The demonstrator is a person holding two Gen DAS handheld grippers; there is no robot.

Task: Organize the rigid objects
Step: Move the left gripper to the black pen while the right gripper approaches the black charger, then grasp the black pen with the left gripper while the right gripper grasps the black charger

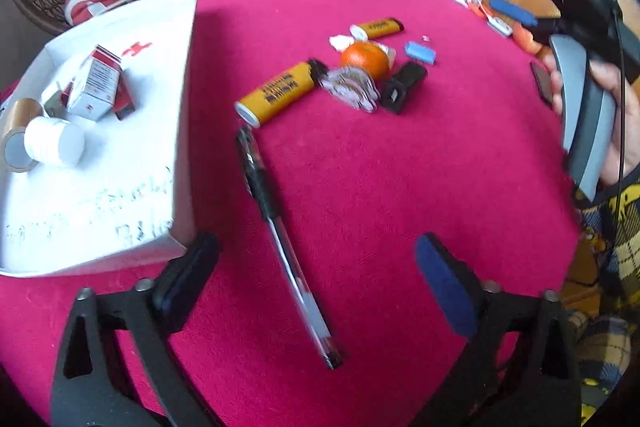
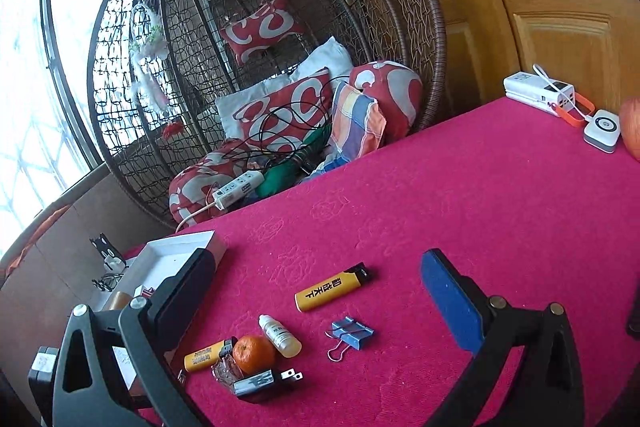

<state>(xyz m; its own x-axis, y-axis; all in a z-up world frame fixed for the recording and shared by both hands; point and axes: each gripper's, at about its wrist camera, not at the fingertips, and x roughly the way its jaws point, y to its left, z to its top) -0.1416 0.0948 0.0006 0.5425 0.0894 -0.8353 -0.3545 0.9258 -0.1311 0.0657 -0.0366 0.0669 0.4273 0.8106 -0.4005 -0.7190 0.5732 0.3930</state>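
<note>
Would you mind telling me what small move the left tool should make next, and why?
Probably lower the left tool onto the pen and close. Its jaws stand open and empty on either side of the pen, which lies loose on the red cloth beside the white box.

The right hand-held gripper (image 2: 320, 301) hangs wide open above the red bench (image 2: 460, 187). Between its fingers lie a yellow lighter (image 2: 332, 287), a blue binder clip (image 2: 352, 334) and an orange (image 2: 253, 354).

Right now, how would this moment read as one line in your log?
left tongs: open above pen | right tongs: open, empty | box: partly filled | lighters, orange on table
</note>
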